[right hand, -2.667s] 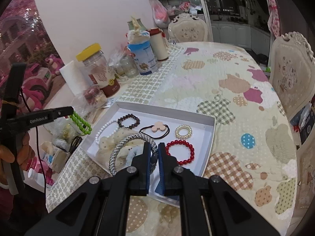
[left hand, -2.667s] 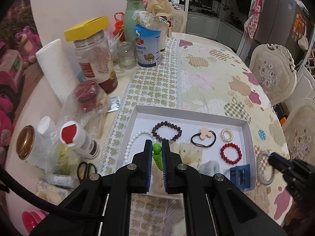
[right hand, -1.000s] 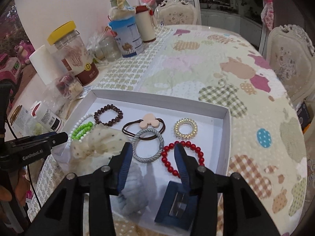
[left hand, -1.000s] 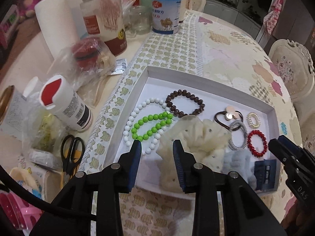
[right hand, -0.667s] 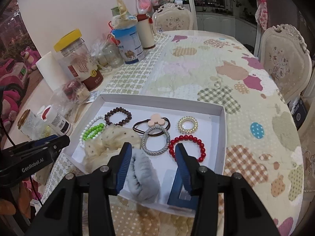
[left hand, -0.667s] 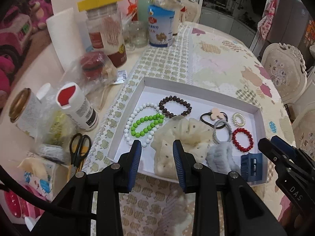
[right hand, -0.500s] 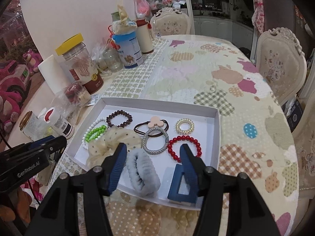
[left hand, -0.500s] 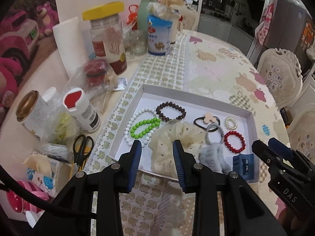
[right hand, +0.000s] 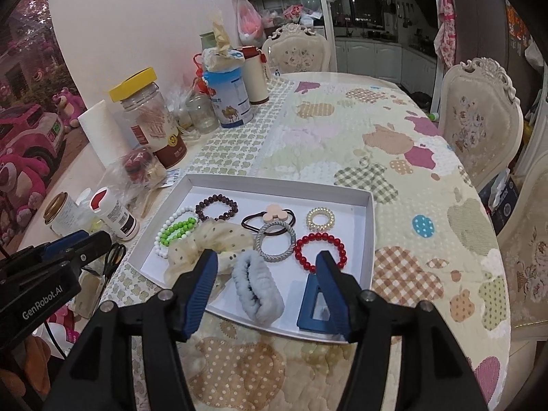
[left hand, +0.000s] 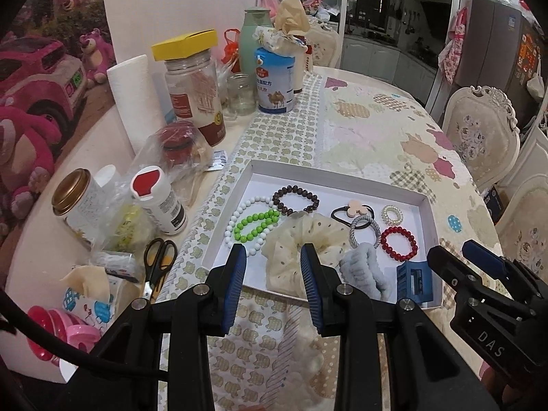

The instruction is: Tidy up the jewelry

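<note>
— Changes since the earlier frames?

— Both grippers have pulled back from the tray and now hang above its near edge. The green bead bracelet [left hand: 256, 223], earlier pinched by the left gripper [left hand: 274, 282], lies in the white tray [left hand: 430, 226], resting partly on the white bead bracelet [left hand: 239, 213]. The grey braided ring [right hand: 275, 241], earlier carried by the right gripper [right hand: 265, 286], also lies in the tray, overlapping the dark hair tie with the pink charm [right hand: 270, 218].

— State of the tools?

— Left gripper: jaws apart, nothing between them. Right gripper: jaws spread wide, nothing between them.

— Remaining tray contents?

— Item: brown bead bracelet [left hand: 296, 199], far left of tray, touching the white one. Item: cream dotted scrunchie [left hand: 301, 239], near left, its edge spilling over the front wall. Item: pale blue fluffy scrunchie [right hand: 257, 289], near centre. Item: blue hair claw [right hand: 315, 304], near right corner. Item: red bead bracelet [right hand: 320, 251], just beyond the claw. Item: gold spiral hair tie [right hand: 319, 218], far right, lying apart from the others.

— Surroundings?

— Patchwork tablecloth [right hand: 411, 178] under the tray. To the left, off the cloth: scissors [left hand: 157, 262], a white bottle with a red cap [left hand: 159, 200], a gold-lidded tin [left hand: 77, 200], a yellow-lidded jar [left hand: 195, 89], a paper towel roll [left hand: 135, 102], and a blue-and-white can with a camel picture [left hand: 275, 85]. Cream chairs [right hand: 479, 120] stand to the right.
</note>
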`<state>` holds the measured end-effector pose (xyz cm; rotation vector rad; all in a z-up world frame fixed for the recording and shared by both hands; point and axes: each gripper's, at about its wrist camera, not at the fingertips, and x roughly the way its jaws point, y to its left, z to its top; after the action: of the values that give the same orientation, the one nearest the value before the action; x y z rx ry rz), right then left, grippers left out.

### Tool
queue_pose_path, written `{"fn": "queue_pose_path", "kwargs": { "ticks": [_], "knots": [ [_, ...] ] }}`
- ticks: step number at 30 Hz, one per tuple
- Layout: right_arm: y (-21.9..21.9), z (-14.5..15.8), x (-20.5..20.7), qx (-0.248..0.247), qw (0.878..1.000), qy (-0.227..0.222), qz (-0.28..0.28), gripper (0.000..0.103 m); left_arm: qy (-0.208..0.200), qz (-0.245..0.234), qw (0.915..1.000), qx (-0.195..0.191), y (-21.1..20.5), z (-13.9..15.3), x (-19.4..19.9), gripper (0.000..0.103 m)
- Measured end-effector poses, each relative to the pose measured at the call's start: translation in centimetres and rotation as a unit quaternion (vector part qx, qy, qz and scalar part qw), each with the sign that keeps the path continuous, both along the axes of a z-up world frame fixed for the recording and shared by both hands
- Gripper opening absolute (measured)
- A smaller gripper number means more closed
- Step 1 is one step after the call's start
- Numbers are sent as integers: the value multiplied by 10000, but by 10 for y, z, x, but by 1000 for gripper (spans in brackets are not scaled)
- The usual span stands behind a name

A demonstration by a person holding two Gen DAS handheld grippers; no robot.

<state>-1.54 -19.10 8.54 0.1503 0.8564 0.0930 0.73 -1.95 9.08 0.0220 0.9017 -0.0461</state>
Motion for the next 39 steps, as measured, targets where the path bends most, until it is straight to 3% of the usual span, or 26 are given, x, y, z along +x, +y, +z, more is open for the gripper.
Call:
{"fn": "queue_pose_path", "kwargs": {
  "ticks": [39],
  "knots": [
    [12,7,-13,-84,9999,51,71,65,-99,-55,9999,112,4,1,-17,32]
  ]
}}
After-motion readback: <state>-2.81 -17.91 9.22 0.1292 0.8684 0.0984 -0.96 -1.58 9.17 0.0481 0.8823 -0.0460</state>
